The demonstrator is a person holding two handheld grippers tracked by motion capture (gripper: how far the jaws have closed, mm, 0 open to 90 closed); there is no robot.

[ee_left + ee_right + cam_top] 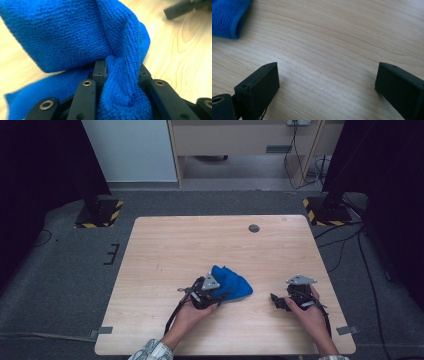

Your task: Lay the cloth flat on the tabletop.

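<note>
A crumpled blue cloth [231, 282] lies on the wooden table [200, 245] near its front middle. My left gripper [212, 292] is at the cloth's near-left side and is shut on a bunched fold of the blue cloth [120, 82], which fills the gap between its jaws. My right gripper [277, 301] rests low over the bare table at the front right, apart from the cloth. Its jaws stand wide open with nothing between them [327, 82]. A corner of the blue cloth [227, 17] shows at the upper left of the right gripper view.
A small dark round spot [254, 228] sits near the table's far edge. Black stands with yellow-striped bases [100, 212] flank the table on the floor, and cables [345, 240] run along the right side. The other gripper's jaw tip [180, 10] shows at the top right of the left gripper view.
</note>
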